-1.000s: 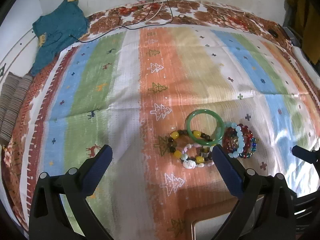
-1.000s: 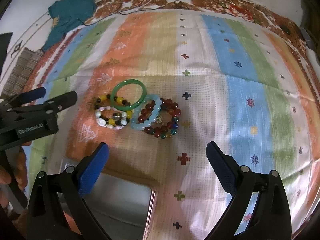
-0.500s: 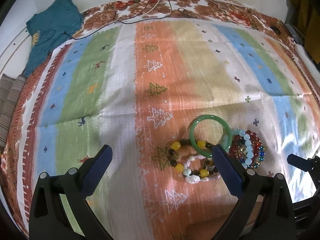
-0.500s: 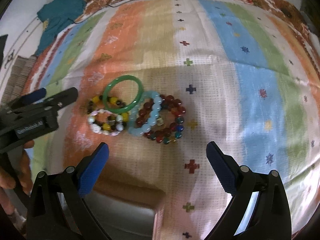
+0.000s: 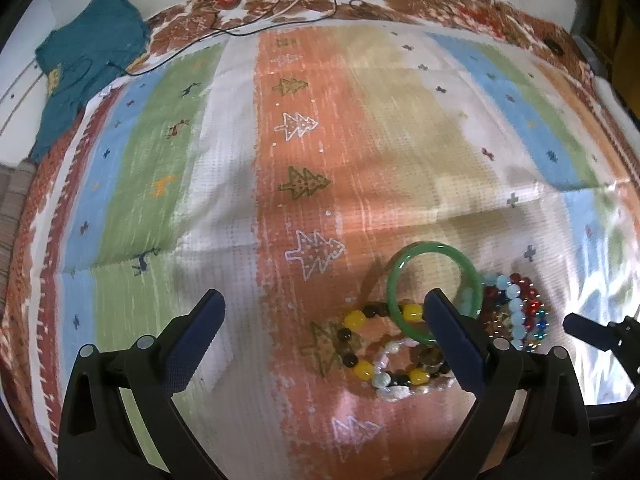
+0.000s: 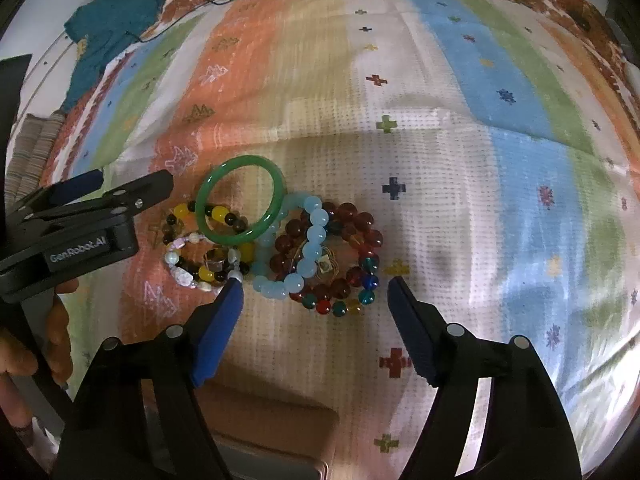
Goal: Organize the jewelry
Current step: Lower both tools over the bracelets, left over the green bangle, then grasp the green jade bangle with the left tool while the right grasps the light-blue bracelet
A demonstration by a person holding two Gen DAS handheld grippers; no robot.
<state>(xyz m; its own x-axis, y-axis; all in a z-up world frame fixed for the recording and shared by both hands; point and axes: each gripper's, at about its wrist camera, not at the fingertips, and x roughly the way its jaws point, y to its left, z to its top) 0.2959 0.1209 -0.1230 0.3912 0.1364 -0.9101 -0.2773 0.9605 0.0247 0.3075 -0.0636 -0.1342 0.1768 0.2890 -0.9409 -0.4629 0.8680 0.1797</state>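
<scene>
- Right gripper [image 6: 314,288] sits low in the frame, jaws spread wide and holding nothing, hovering just beside the near edge of the bracelet pile; its left fingertip [image 6: 230,292] looks to be right up against the pearly bracelet [image 6: 188,266].
- Left gripper [image 5: 322,316] is wide open too and empty, lower middle of its own view, with the pile at its right finger.
- Green bangle [image 6: 242,200] lies flat, centre-left of the right view, overlapping the yellow-and-black bead bracelet [image 6: 218,214].
- Light blue bead bracelet [image 6: 308,248] rests across the dark red bead bracelet [image 6: 352,240].
- Everything sits on a striped cloth [image 6: 500,160]; a teal garment [image 6: 108,28] is in the upper left.
</scene>
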